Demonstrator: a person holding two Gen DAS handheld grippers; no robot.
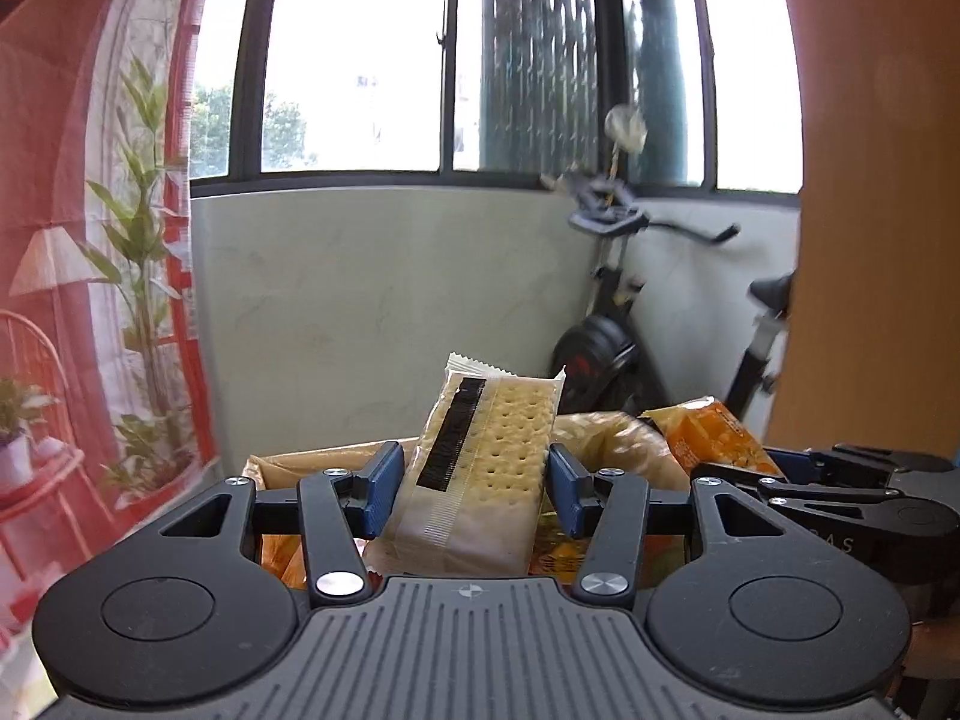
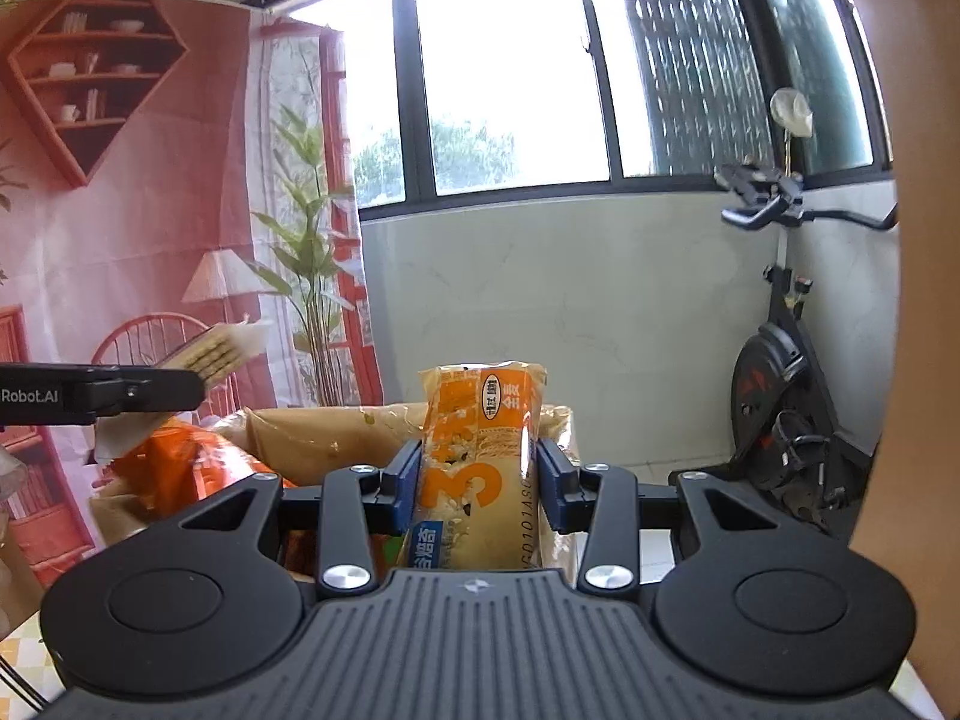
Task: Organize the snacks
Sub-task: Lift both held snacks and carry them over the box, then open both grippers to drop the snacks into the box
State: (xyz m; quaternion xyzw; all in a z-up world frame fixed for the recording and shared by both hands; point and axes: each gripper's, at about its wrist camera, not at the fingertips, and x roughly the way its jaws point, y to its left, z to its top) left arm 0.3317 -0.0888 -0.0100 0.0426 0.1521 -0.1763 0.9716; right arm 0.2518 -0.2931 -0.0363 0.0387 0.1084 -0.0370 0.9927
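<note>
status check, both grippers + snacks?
Left hand-held gripper shut on cracker pack. Right hand-held gripper shut on orange snack pack. Both held above open paper bag. Nothing blocking.

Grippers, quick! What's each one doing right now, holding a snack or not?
Left gripper: closed on the clear cracker packet.
Right gripper: closed on the orange snack packet.

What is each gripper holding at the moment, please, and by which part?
The left gripper grips a cracker packet across its lower middle; the right gripper grips an orange snack packet by its sides, near mid-length.
</note>
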